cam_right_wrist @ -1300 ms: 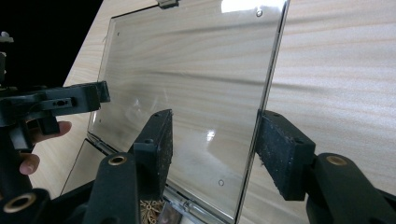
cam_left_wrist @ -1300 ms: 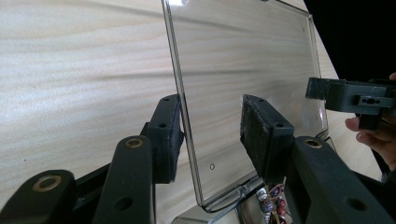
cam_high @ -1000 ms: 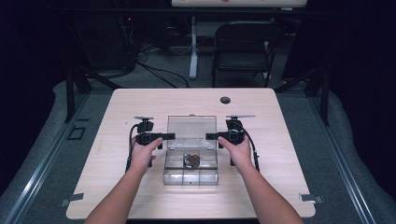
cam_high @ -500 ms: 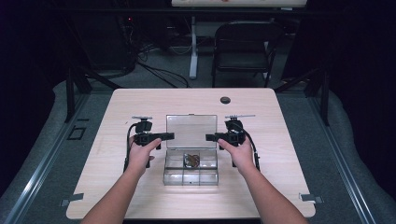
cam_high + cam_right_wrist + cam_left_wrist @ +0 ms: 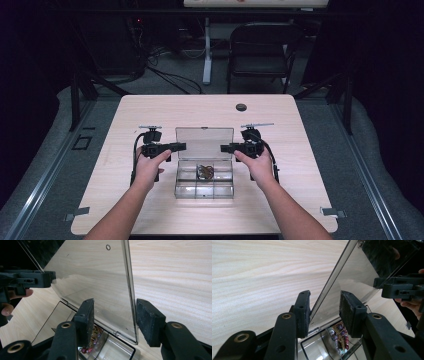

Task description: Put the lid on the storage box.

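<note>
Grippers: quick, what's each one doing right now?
Left gripper: open, jaws straddling the lid edge, not pressing.
Right gripper: open, just been closing, lid edge between its jaws, pads not on it.

You are working at a light wood-grain table [image 5: 150,115] with rounded corners. A small dark round disc [image 5: 241,107] lies on it near the far edge, well apart from your work area. Beyond the table stands a black folding chair [image 5: 260,55], facing you. Beside it you have a white upright post [image 5: 207,50], with dark cables [image 5: 170,77] trailing across the grey floor [image 5: 45,165]. Metal brackets [image 5: 332,212] sit at the near table corners.
</note>
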A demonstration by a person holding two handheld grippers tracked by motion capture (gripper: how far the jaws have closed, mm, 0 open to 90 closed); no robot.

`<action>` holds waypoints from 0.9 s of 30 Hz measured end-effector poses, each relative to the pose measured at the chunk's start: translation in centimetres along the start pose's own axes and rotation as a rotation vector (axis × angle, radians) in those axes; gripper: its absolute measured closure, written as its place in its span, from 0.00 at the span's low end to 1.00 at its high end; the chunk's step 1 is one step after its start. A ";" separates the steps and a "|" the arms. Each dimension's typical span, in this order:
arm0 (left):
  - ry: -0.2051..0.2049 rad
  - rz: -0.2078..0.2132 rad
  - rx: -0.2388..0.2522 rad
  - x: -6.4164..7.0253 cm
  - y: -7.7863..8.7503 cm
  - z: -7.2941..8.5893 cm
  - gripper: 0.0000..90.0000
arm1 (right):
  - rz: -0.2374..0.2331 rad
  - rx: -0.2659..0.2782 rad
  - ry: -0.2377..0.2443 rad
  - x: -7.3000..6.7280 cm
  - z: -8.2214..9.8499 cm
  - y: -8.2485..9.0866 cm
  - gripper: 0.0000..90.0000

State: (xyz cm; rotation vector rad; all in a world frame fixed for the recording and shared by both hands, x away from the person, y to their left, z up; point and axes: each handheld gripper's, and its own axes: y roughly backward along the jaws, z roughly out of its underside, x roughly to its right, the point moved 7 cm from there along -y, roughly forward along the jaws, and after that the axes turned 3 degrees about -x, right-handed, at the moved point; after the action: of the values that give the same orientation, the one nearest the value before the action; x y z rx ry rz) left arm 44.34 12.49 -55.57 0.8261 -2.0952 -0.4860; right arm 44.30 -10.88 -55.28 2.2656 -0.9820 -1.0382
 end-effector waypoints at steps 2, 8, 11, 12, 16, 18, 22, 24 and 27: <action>-0.004 -0.001 0.002 0.1 0.1 0.1 0.67 | 0.004 0.003 0.003 -0.1 0.0 0.0 0.55; -0.026 -0.005 0.002 0.3 0.5 0.3 0.67 | 0.001 -0.002 0.015 -0.3 0.2 0.5 0.56; -0.035 -0.005 0.003 0.4 0.6 0.4 0.66 | 0.003 0.003 0.021 -0.4 0.2 0.6 0.56; -0.037 -0.004 0.004 0.5 0.6 0.5 0.66 | 0.004 0.003 0.023 -0.5 0.2 0.6 0.56; -0.050 -0.009 0.005 0.7 0.8 0.6 0.65 | 0.004 0.005 0.028 -0.6 0.2 0.8 0.56; -0.059 -0.012 0.005 0.8 0.8 0.7 0.63 | 0.005 0.009 0.030 -0.7 0.2 0.9 0.57; -0.090 -0.027 0.002 1.2 1.0 0.9 0.62 | 0.004 0.011 0.038 -1.0 0.3 1.1 0.57; -0.101 -0.030 0.003 1.3 1.2 0.9 0.62 | 0.003 0.015 0.044 -1.1 0.3 1.2 0.57; -0.117 -0.037 0.013 1.5 1.5 0.8 0.61 | 0.007 0.013 0.055 -1.3 0.4 1.4 0.56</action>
State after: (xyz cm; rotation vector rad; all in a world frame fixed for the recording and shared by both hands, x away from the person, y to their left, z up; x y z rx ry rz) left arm 42.39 12.51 -54.34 0.8634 -2.1951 -0.5529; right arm 42.83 -10.83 -54.03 2.2876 -0.9759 -0.9641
